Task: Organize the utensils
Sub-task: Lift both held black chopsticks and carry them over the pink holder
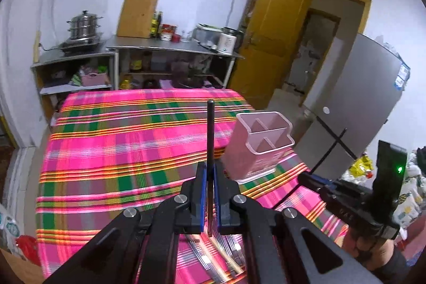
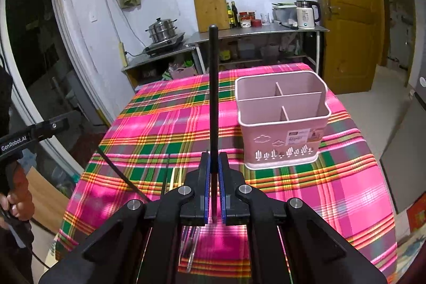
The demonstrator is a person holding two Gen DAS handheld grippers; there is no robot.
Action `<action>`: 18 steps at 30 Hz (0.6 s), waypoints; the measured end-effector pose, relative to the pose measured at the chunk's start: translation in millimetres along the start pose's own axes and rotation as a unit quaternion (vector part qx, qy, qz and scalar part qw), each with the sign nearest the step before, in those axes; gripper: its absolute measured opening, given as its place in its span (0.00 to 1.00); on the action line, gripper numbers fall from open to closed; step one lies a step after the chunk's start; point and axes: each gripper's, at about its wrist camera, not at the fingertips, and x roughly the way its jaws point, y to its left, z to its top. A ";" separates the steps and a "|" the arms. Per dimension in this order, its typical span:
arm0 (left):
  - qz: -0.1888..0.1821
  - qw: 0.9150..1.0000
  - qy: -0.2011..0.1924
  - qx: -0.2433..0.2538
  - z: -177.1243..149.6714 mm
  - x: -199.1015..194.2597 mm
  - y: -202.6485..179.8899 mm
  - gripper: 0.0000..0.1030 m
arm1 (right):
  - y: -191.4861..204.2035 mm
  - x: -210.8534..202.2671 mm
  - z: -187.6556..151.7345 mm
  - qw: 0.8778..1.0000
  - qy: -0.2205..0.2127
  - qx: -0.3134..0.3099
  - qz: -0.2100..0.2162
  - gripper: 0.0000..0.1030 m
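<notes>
Black chopsticks sit clamped in both my grippers, left gripper and right gripper; pink holder stands ahead-right of each, compartments empty; remaining utensils lie beneath; nothing sorted yet.

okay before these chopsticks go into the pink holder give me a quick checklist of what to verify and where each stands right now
1. Left gripper shut on a black chopstick: ok.
2. Right gripper shut on its black chopstick: ok.
3. Pink utensil holder upright on the plaid tablecloth: ok.
4. Holder compartments in view free of utensils: ok.
5. Both chopsticks clear of the holder: ok.
6. How firm each grip is: cannot tell.
</notes>
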 end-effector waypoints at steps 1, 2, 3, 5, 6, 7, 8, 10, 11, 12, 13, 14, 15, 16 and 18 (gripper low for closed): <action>-0.009 1.000 0.004 -0.001 4.0 6.3 -4.5 0.05 | -3.1 -0.1 1.4 1.000 0.000 0.003 -0.002 0.06; -0.014 1.000 0.006 -0.002 7.3 9.8 -7.7 0.05 | -5.1 -0.7 2.4 1.000 -0.001 0.005 -0.003 0.06; -0.020 1.000 0.008 -0.003 9.9 14.8 -10.2 0.05 | -8.6 -2.0 4.2 1.000 -0.003 0.009 -0.006 0.06; -0.032 0.999 0.012 -0.007 17.8 24.5 -16.6 0.05 | -16.2 -3.3 9.2 1.000 -0.004 0.014 -0.009 0.06; -0.036 0.999 0.012 -0.009 21.6 28.1 -19.0 0.05 | -19.5 -4.0 12.2 1.000 -0.006 0.017 -0.011 0.06; -0.041 0.999 0.011 -0.011 27.2 31.8 -21.6 0.05 | -22.3 -5.1 15.4 1.000 -0.008 0.019 -0.013 0.06; -0.046 0.999 0.010 -0.013 31.6 34.0 -23.3 0.05 | -26.0 -6.8 20.0 1.000 -0.011 0.021 -0.015 0.06; -0.056 0.998 0.005 -0.019 44.9 39.2 -27.7 0.05 | -31.3 -9.6 28.2 0.999 -0.019 0.023 -0.019 0.06; -0.059 0.998 0.002 -0.021 50.3 41.2 -29.1 0.05 | -33.9 -11.5 33.8 0.999 -0.024 0.026 -0.021 0.06; -0.062 0.998 -0.002 -0.023 56.3 43.3 -31.5 0.05 | -35.4 -13.2 38.8 0.999 -0.029 0.028 -0.021 0.06; -0.066 0.997 -0.005 -0.026 62.9 45.7 -33.8 0.05 | -37.2 -15.2 45.5 0.999 -0.036 0.029 -0.022 0.06; -0.071 0.997 -0.011 -0.030 70.3 46.7 -35.2 0.05 | -38.2 -16.9 51.0 0.998 -0.042 0.030 -0.023 0.06; -0.075 0.997 -0.015 -0.032 76.1 48.0 -37.0 0.05 | -38.9 -18.7 56.6 0.998 -0.048 0.030 -0.025 0.06; -0.077 0.996 -0.019 -0.035 82.2 49.3 -39.1 0.05 | -39.8 -20.1 62.6 0.998 -0.054 0.030 -0.027 0.06; -0.081 0.996 -0.028 -0.036 94.2 52.9 -43.5 0.05 | -42.0 -21.9 73.5 0.997 -0.065 0.033 -0.026 0.06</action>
